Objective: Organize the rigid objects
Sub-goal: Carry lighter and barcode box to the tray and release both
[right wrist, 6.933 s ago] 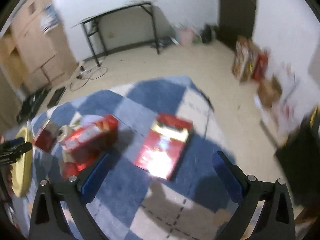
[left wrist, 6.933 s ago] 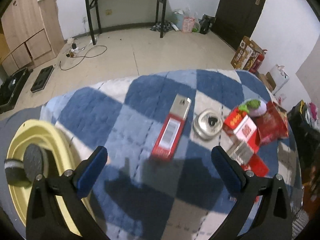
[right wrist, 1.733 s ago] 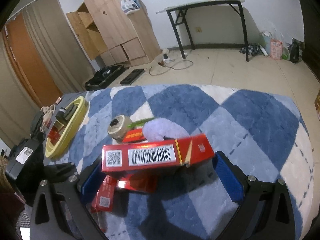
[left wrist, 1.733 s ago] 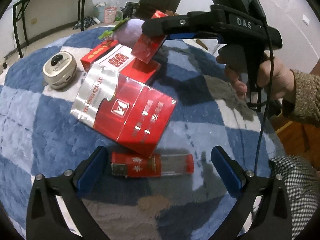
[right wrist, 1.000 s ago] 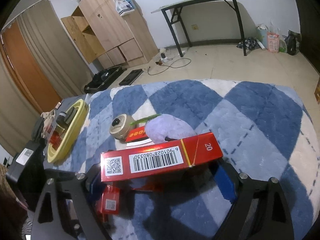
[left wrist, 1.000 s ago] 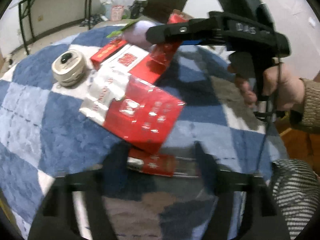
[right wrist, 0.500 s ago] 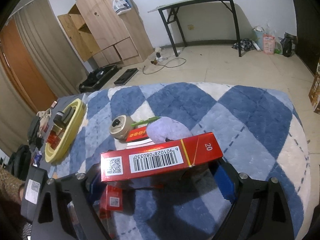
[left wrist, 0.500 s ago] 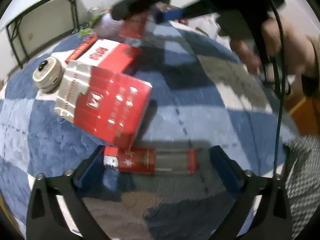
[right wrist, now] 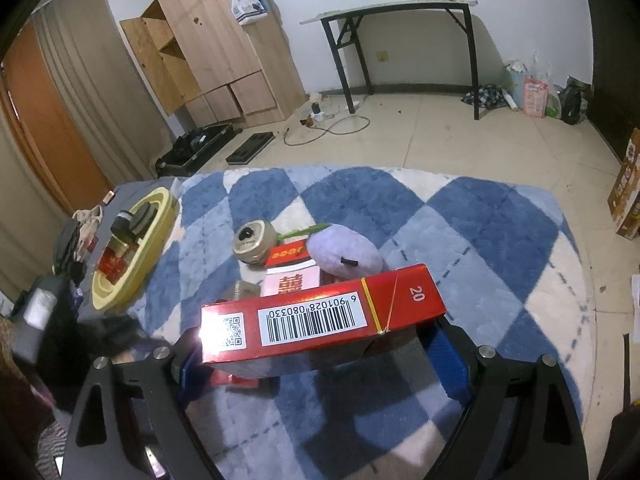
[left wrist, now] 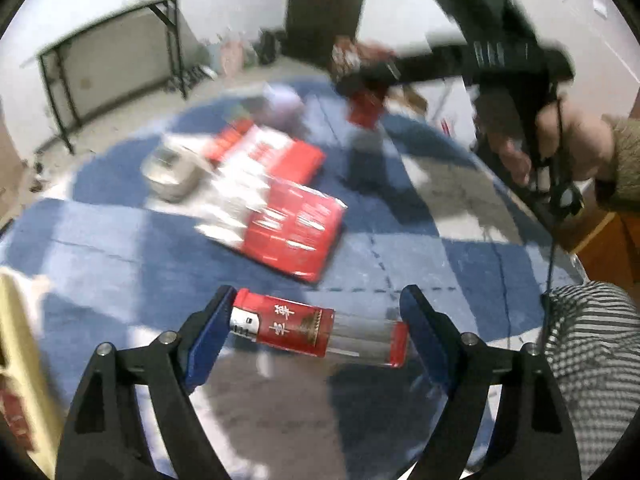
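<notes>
A slim red box with a clear end (left wrist: 320, 330) lies crosswise between the blue pads of my left gripper (left wrist: 316, 328). The jaws are closing, and both pads touch the box's ends just above the blue and white checked rug (left wrist: 120, 248). My right gripper (right wrist: 316, 360) is shut on a long red carton with a barcode (right wrist: 320, 324), held level above the rug; the carton hides most of its pads. In the blurred left wrist view, a person's hand (left wrist: 560, 140) holds that gripper and carton up at the far side.
On the rug lie a large red and silver carton (left wrist: 284, 228), a red and white box (right wrist: 292, 282), a round beige tin (right wrist: 254, 240) and a purple plush (right wrist: 344, 258). A yellow basin (right wrist: 160, 220) with items stands at the rug's left edge. A striped sleeve (left wrist: 592, 360) is near right.
My left jaws have drawn in onto the ends of the slim red box, and the view has swung and blurred. The right gripper has risen a little with its carton.
</notes>
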Tool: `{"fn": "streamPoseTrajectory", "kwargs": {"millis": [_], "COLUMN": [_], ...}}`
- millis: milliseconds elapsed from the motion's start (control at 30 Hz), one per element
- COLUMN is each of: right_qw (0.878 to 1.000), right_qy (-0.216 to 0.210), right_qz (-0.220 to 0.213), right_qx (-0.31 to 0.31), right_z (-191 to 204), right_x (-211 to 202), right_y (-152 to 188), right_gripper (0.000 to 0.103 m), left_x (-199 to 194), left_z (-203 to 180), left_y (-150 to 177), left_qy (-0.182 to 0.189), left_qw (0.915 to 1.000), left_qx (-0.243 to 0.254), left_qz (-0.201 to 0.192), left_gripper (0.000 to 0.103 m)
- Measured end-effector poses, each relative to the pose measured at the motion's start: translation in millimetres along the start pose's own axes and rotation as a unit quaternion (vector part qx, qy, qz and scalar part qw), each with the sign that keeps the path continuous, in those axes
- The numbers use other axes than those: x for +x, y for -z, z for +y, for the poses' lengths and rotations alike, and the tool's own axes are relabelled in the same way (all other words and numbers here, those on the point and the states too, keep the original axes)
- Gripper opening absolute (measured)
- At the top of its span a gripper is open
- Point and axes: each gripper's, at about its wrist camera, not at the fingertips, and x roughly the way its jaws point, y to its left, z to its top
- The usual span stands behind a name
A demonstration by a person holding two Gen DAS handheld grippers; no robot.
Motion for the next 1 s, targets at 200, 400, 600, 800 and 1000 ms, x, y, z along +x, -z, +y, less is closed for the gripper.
{"fn": "streamPoseTrajectory", "kwargs": {"millis": [200,400,600,800,1000], "right_qw": [0.997,0.988,0.97,0.971,0.966], "right_qy": [-0.027,-0.106,-0.14,-0.131,-0.09], "right_qz": [-0.02,0.0,0.059,0.09,0.125], "right_qx": [-0.07,-0.112,-0.192,-0.18,-0.208], "right_z": [69,188,300,343,353], "right_x": [-12,33,109,183,223], "right_y": [-30,-69,-69,-74,-71], "right_gripper": [0.091,0.091,0.091,0.091,0.091], "left_x": [-104,-173,-202,-191,-169], "left_z": [102,205,286,323,335], "left_y": [14,47,83,115,116], "left_qy": [-0.083,-0.193,-0.256,-0.253,-0.24], "left_qw": [0.9863,0.9545,0.9235,0.9112,0.9172], "left_qx": [-0.114,-0.202,-0.267,-0.312,-0.308], "left_qz": [-0.086,-0.105,-0.1,-0.093,-0.08], "left_gripper": [0.083,0.083,0.083,0.083,0.083]}}
